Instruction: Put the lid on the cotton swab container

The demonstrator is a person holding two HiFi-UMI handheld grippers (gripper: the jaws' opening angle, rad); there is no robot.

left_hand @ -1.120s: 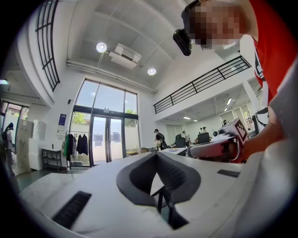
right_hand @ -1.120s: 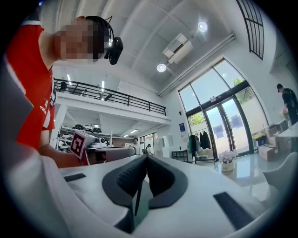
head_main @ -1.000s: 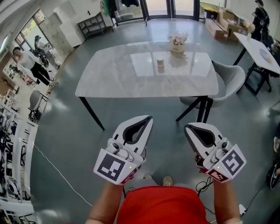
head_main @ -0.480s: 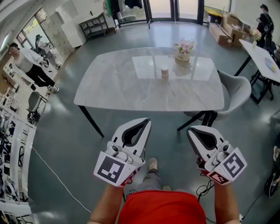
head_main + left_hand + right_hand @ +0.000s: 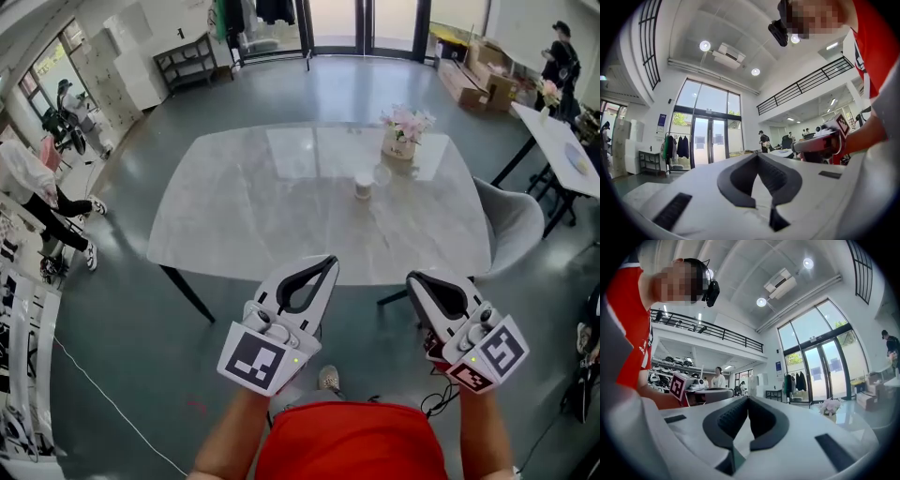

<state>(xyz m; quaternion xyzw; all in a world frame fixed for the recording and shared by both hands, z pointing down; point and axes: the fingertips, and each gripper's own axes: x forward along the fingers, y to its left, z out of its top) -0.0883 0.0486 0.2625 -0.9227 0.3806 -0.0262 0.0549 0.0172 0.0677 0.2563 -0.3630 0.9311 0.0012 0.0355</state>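
Note:
In the head view a small cylindrical cotton swab container [image 5: 364,186] stands on the marble table [image 5: 253,206], right of its middle. A clear round lid-like piece [image 5: 382,174] lies just beside it, too small to make out well. Both grippers are held low, short of the table's near edge. My left gripper [image 5: 330,262] is shut with nothing in it, and its fingertips meet in the left gripper view [image 5: 757,154]. My right gripper [image 5: 412,278] is shut and empty too, with its jaws together in the right gripper view [image 5: 747,398].
A vase of pink flowers [image 5: 405,131] stands behind the container. A grey chair [image 5: 514,228] sits at the table's right end. A second white table [image 5: 561,141] and a person [image 5: 562,52] are at the far right, another person [image 5: 28,183] at the left, boxes at the back.
The table has come nearer and lower in the head view, with the container now closer to the grippers. Both grippers stay shut and level. The person at the left has walked on.

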